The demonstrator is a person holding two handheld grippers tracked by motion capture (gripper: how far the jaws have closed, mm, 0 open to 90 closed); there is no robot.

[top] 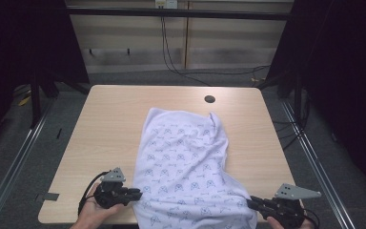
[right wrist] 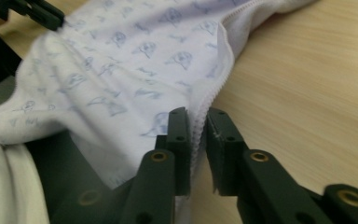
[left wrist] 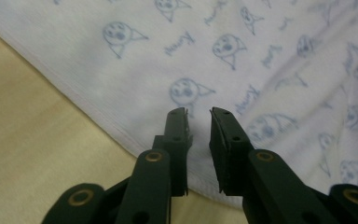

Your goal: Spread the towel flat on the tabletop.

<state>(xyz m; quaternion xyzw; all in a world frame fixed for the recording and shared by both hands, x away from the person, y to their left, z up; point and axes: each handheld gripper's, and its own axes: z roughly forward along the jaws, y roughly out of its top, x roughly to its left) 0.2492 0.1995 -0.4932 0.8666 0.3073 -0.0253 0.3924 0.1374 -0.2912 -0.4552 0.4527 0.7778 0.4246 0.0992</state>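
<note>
The cloth (top: 186, 167) lies spread on the table (top: 105, 124), running from mid-table down to the near edge, where it hangs over. It is white with a repeating pale blue print: small cartoon faces with a cone beside each and a short cursive word between them. In the left gripper view the word is too blurred for me to read.

My left gripper (top: 140, 193) sits at the cloth's left hem near the table's front edge. Its jaws stand slightly apart above the fabric, pads clear of it; nothing gripped.

My right gripper (top: 250, 202) is at the cloth's right front corner. Its jaws are a narrow gap apart with the stitched hem (right wrist: 199, 122) running between them; I cannot tell whether the pads press it.

A round hole (top: 209, 99) lies in the table beyond the cloth's far edge.
</note>
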